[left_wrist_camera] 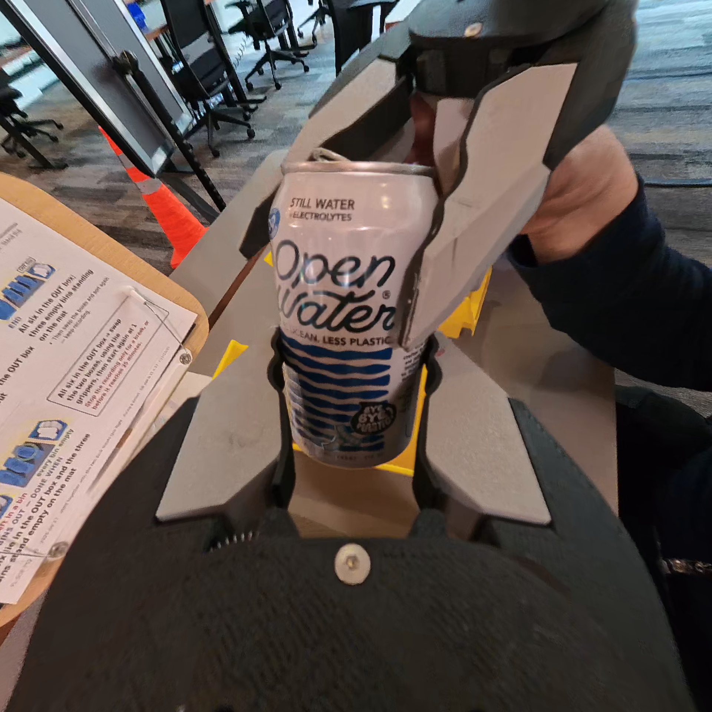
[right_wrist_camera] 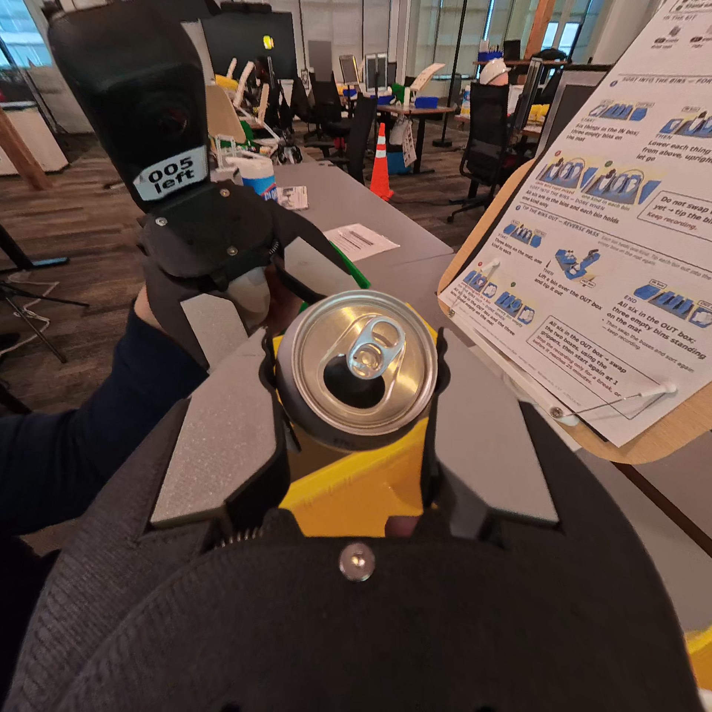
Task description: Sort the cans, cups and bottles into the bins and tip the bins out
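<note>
Mid-sort, nothing tipped yet — can (left_wrist_camera: 339, 308) held upright above the yellow bin (right_wrist_camera: 358, 489), left tongs (left_wrist_camera: 352, 370) clenched low on it, right tongs (right_wrist_camera: 352, 370) clenched at its rim — lowering and tipping still ahead.

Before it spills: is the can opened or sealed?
Opened: the can shows a dark open mouth beside its raised pull tab. Contents cannot be seen.

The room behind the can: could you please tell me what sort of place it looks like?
Probably an open-plan office or lab used for recording tasks. Rows of desks with black office chairs stand on carpet, an orange traffic cone marks the floor, and a printed instruction sheet is propped on a board beside the work table.
</note>
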The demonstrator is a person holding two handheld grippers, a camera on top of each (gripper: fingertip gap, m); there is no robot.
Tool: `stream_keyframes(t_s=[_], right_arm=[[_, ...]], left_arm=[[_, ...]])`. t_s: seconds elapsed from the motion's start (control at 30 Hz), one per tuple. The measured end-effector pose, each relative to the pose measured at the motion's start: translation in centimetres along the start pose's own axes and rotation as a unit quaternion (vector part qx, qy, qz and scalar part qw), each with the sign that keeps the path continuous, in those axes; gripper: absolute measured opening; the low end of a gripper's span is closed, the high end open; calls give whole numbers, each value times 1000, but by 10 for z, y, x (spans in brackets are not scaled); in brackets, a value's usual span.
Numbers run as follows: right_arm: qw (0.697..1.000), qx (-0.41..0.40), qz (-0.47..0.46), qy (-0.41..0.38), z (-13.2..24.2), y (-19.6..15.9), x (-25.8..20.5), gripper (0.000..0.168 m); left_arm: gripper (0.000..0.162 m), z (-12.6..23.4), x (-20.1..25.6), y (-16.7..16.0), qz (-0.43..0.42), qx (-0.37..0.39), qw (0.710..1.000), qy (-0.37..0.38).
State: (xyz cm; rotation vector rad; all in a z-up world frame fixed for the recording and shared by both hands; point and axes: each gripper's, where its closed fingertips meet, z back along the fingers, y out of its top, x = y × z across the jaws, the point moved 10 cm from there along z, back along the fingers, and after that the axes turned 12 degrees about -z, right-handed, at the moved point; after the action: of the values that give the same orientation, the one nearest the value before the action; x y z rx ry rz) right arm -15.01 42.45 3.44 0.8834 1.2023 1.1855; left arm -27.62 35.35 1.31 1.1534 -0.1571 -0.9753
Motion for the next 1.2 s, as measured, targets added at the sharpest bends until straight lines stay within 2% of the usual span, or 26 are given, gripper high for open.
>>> stream_keyframes(t_s=[0.03, 0.13, 0.23, 0.43, 0.53, 0.63, 0.8, 0.93, 1.0, 1.07, 1.13, 1.2], right_arm=[[1000, -8, 6, -5, -2, -2, 1, 82], [1000, -17, 3, -26, -5, -4, 6, 82], [998, -18, 1, -56, -7, -6, 12, 82], [995, -36, -2, -90, -6, -18, 14, 83], [995, -54, -9, -81, -8, -43, 7, 83], [985, -116, 6, -126, -15, -79, 8, 82], [973, -177, 16, -146, -30, -118, 2, 81], [952, -254, 34, -170, -42, -145, 2, 81], [944, -280, 30, -172, -45, -154, 2, 89], [943, -280, 28, -178, -43, -158, 1, 90], [945, -269, 14, -186, -39, -157, 1, 102], [948, -247, 3, -201, -29, -153, 0, 104]], left_arm=[[72, -3, 0, -2, 4, -8, 1000, -4], [73, -7, -4, -8, 35, -22, 999, -4], [81, -2, -12, -16, 68, -31, 997, 5], [83, 48, -29, -23, 108, 39, 991, 75], [80, 74, -33, -20, 120, 80, 980, 138], [79, 88, -33, -14, 118, 123, 971, 170], [79, 89, -29, -10, 106, 132, 970, 174], [80, 86, -29, -10, 103, 120, 972, 172], [80, 88, -28, -10, 102, 122, 972, 174], [80, 91, -28, -10, 103, 130, 971, 175], [79, 93, -28, -10, 102, 136, 970, 175], [79, 93, -28, -10, 101, 137, 970, 176]])
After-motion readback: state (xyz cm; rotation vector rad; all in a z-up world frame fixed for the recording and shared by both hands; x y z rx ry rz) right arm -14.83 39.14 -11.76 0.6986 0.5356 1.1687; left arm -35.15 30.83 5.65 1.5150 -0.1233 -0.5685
